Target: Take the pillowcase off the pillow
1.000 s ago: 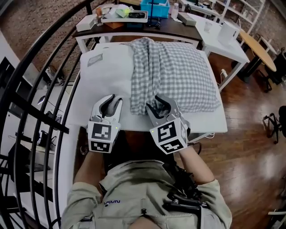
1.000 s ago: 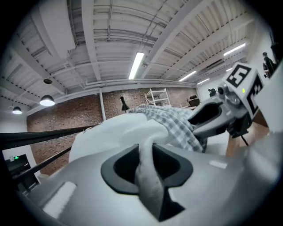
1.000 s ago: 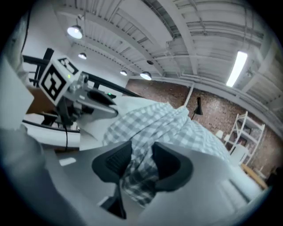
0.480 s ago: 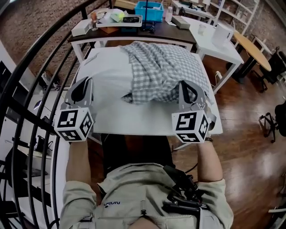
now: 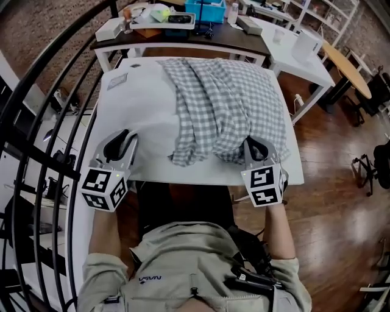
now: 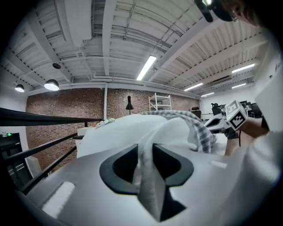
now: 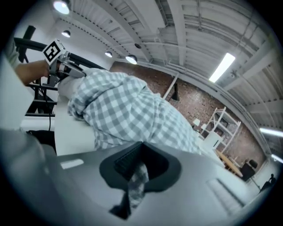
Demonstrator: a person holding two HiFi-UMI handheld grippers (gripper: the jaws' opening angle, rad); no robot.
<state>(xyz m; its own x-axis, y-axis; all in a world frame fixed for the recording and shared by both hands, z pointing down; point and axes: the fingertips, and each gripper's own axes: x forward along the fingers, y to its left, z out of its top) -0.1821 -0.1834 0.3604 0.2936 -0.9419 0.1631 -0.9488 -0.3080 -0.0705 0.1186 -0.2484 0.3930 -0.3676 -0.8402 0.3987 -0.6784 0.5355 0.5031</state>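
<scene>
Grey-and-white pillowcase (image 5: 225, 103): we see the checked cover lying rumpled over the right part of the pillow. Its bunched open edge runs down the middle, and a loose tail reaches the near side.
Pillow (image 5: 143, 100): white, bare along its left part, lying flat on the white table (image 5: 201, 175).
Left gripper (image 5: 127, 138): at the pillow's near left corner. In the left gripper view we see a fold of the pillow's white cloth standing between the jaws, filling the gap with both jaws pressing on it. The jaws have just been opening.
Right gripper (image 5: 255, 146): at the near right edge of the pillowcase. In the right gripper view we see the jaws drawn together on a narrow strip of the checked fabric, which trails out behind them.
Spacing: the two grippers sit well apart, one towards each near corner, with the pillowcase's loose tail between them.
Beyond the table: we make out a dark desk (image 5: 183, 44) just past the far end, carrying a blue bin (image 5: 210, 9).
Left side: black railing bars (image 5: 36, 91) curve past the table.
Right side: wooden floor (image 5: 329, 177).
</scene>
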